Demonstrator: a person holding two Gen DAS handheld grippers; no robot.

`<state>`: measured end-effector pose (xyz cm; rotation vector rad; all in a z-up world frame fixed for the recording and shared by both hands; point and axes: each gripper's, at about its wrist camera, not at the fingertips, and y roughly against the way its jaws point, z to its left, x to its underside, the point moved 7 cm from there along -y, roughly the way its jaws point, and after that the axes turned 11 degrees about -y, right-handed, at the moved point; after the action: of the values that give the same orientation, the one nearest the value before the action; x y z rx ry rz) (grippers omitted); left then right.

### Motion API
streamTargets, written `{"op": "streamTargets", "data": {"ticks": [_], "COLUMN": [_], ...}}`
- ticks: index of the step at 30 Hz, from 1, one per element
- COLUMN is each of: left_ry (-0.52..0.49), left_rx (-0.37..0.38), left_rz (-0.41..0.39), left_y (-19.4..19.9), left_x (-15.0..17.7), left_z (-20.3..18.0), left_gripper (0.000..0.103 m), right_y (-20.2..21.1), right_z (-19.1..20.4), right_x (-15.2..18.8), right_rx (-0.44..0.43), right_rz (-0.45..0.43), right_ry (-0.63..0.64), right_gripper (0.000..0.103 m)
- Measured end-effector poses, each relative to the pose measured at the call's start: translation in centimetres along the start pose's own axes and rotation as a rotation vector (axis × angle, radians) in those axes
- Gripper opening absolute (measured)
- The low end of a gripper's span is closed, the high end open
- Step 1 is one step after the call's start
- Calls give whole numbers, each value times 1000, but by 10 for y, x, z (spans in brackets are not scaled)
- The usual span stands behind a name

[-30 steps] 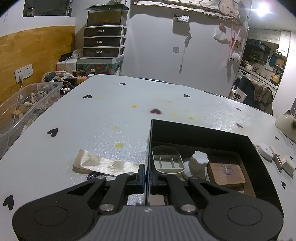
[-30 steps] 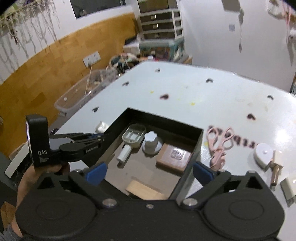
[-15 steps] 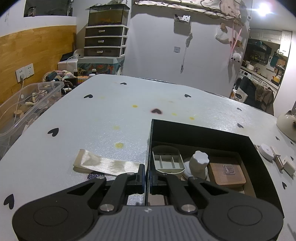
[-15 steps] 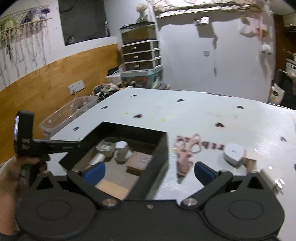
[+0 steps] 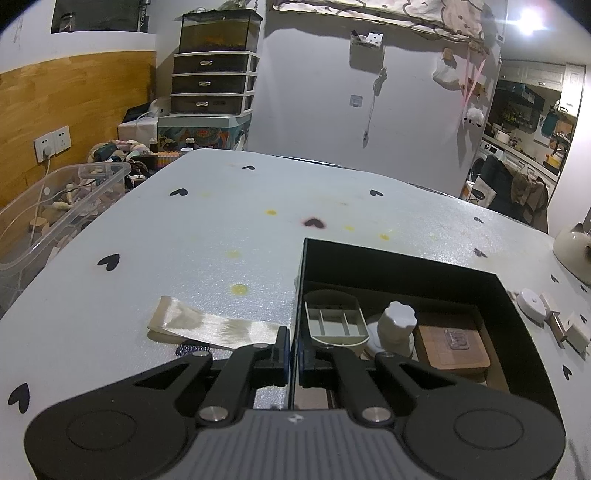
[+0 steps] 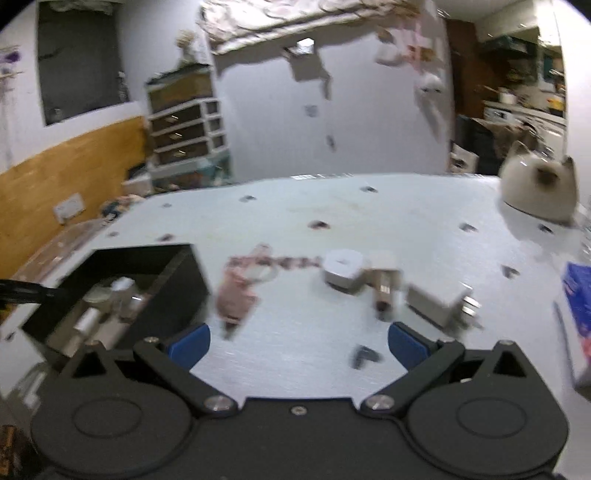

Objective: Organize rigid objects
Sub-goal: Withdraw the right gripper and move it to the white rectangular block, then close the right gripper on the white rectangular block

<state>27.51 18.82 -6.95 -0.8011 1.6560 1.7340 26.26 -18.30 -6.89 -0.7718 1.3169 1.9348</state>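
Black box (image 5: 406, 273) wall sits pinched in your left gripper (image 5: 293, 350) at its near left corner, steadying it on the heart-dotted tabletop (image 5: 184, 240); a scoop, knob and wooden block already lie inside. Through the blurred right view, your right gripper (image 6: 299, 341) hangs spread and empty over pink scissors (image 6: 240, 288) and a white disc (image 6: 341, 269) beside the box, so the next pick likely calls for squaring over one piece.

My left view is sharp, with lamp (image 5: 529, 23) glare top right. Right view smears with motion blur. Both bend at the edges.
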Motion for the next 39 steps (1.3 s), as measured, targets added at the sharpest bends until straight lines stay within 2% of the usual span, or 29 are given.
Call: {"op": "streamTargets", "data": {"ticks": [2,5,9,11,14,17,20,23,26,29,31,34,36,39], "left_ry": [0,0,0,3,1,1,0,2,4,4,5,4,4,4], "left_rx": [0,0,0,0,-1,0,-2,-3,-4,-3,-2,-3,-2,-2], "left_rz": [0,1,0,0,1,1,-2,-5,-6,-6,-6,-6,-6,-6], "left_y": [0,0,0,0,1,0,1,2,2,2,2,2,2,2], "left_x": [0,0,0,0,0,0,-1,-1,-1,-1,-1,-1,-1,-1], "left_z": [0,0,0,0,0,0,0,0,0,0,0,0,-1,0], "left_gripper": [3,3,3,3,3,3,3,3,3,3,3,3,3,3], "right_y": [-4,-10,-23,-33,-52,-68,-80,-88,-82,-75,-76,-84,-90,-97], "right_z": [-15,-35,-55,-63,-75,-87,-97,-98,-89,-79,-78,-84,-86,-81], "right_x": [-2,-10,-27,-35,-46,-53,-55,-50,-40,-35,-39,-48,-52,-53], "right_rx": [45,96,68,62,59,90,67,18,-22,-69,-35,25,32,66], "right_rz": [-4,-21,-20,4,50,64,97,163,219,256,246,229,238,248], "right_ry": [5,81,221,262,283,298,284,263,257,253,219,144,94,106], "right_gripper": [103,103,102,95,87,86,84,74,76,69,66,57,52,50]}}
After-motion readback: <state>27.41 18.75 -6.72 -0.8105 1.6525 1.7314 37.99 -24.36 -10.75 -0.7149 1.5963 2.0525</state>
